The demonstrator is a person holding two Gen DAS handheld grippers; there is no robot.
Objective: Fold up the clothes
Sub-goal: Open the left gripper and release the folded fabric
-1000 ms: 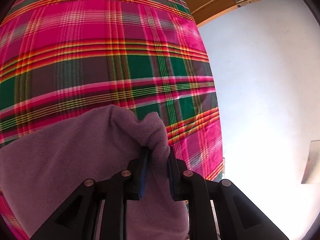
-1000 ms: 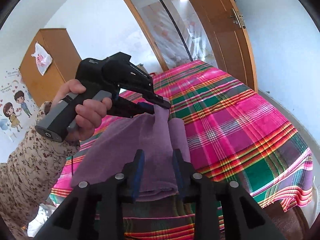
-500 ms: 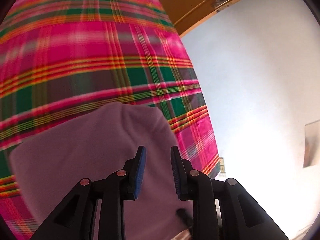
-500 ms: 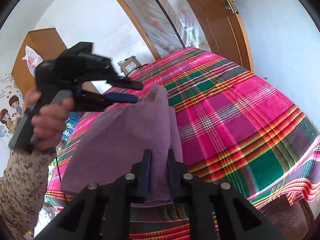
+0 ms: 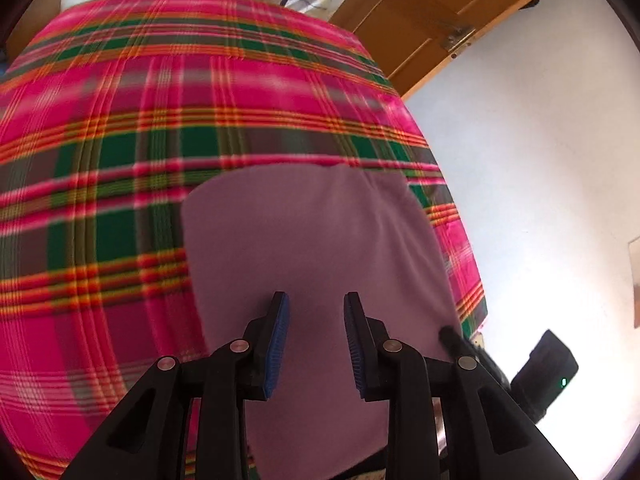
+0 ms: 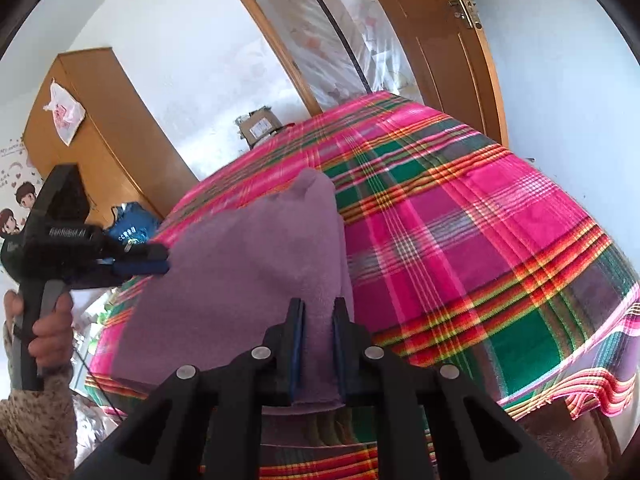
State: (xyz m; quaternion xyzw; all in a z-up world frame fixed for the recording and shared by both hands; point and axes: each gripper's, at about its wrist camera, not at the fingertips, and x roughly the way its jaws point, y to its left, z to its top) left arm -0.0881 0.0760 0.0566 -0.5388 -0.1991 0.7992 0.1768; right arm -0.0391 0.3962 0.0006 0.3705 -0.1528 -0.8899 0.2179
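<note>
- Left wrist view: left claw (image 5: 314, 340) pointed down over the purple cloth (image 5: 312, 240), jaws opening, blue pads apart with nothing pinched between them.
- Purple cloth lay folded flat on the plaid bedspread (image 5: 120, 160), near the bed's edge at 4 o'clock of the frame.
- Right claw's tip showed at 4 o'clock, at the cloth's near right corner.
- Right wrist view: right claw (image 6: 318, 344) had jaws opening slightly, pads still pressed on the cloth's near edge fold.
- Cloth (image 6: 248, 264) had one corner raised at 12 o'clock.
- Left claw (image 6: 140, 262) at 9 o'clock, held by a hand (image 6: 48, 332) in a floral sleeve (image 6: 40, 420), tips just beside the cloth's left edge.
- Wooden wardrobe (image 6: 112, 128) at 10 o'clock, door (image 6: 432, 40) at 1 o'clock.
</note>
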